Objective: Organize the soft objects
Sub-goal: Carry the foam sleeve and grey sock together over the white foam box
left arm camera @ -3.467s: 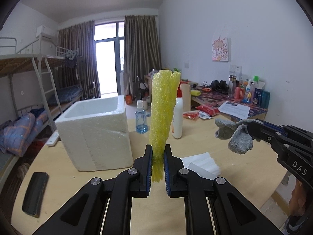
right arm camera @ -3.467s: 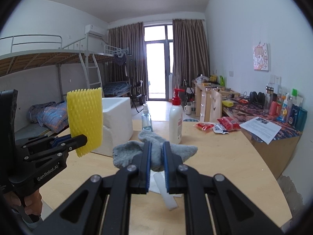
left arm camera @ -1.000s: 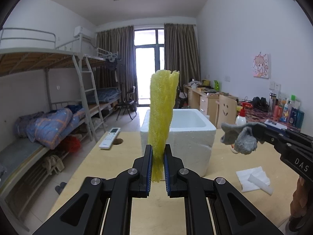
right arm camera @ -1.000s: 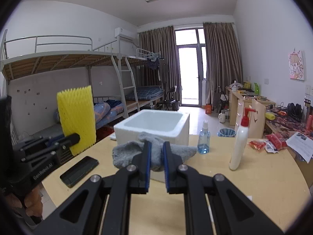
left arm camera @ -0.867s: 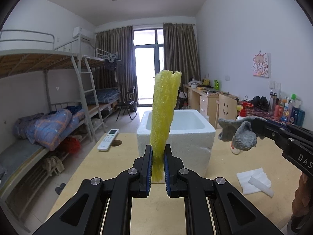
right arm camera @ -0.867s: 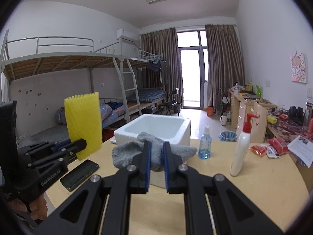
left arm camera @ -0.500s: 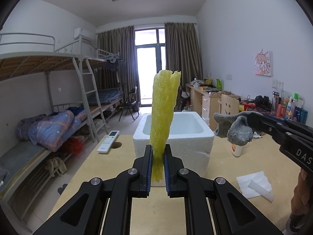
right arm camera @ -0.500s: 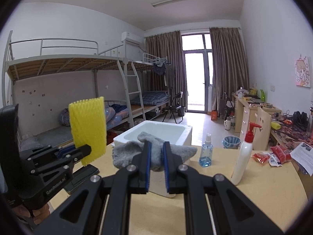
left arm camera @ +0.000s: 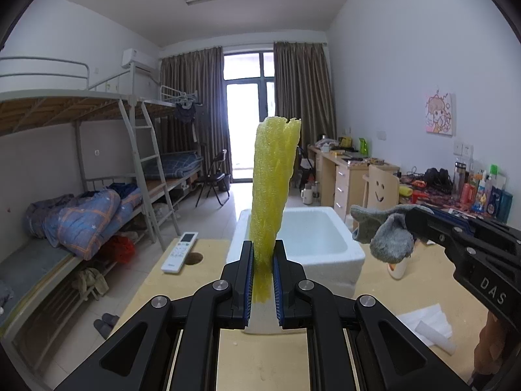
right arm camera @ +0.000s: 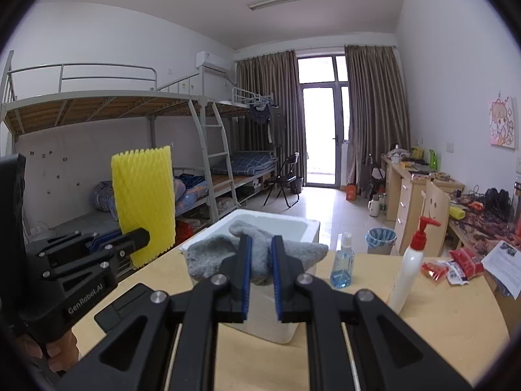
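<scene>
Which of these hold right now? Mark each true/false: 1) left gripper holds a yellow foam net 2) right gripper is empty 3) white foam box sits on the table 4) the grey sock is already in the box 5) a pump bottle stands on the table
1) The left gripper holds a yellow foam net. True.
2) The right gripper is empty. False: it is shut on a grey sock.
3) A white foam box sits on the table. True.
4) The grey sock is already in the box. False: it is clamped in the right gripper, held up in front of the box.
5) A pump bottle stands on the table. True.
</scene>
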A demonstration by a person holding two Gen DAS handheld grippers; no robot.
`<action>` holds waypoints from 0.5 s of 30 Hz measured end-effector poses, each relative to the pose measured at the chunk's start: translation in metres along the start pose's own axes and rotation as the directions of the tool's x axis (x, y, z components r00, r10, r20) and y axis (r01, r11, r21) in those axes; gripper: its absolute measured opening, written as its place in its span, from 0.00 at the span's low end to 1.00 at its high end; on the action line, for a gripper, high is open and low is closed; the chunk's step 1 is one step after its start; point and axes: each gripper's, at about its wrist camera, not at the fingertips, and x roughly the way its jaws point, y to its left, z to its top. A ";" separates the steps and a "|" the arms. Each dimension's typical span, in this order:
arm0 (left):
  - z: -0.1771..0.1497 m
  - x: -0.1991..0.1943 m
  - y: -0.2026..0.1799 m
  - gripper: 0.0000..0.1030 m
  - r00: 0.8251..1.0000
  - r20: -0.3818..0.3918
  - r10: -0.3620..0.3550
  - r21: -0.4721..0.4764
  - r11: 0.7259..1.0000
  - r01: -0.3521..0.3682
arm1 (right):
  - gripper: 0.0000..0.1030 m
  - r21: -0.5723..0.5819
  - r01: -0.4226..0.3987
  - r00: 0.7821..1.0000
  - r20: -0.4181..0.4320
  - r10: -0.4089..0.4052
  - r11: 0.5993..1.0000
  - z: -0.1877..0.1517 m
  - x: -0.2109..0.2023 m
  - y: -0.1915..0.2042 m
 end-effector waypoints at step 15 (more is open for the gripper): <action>0.015 0.006 0.004 0.11 1.000 0.016 -0.001 -0.009 1.000 0.001 | 0.14 -0.009 -0.002 1.000 0.011 0.002 1.000 0.017 0.008 0.001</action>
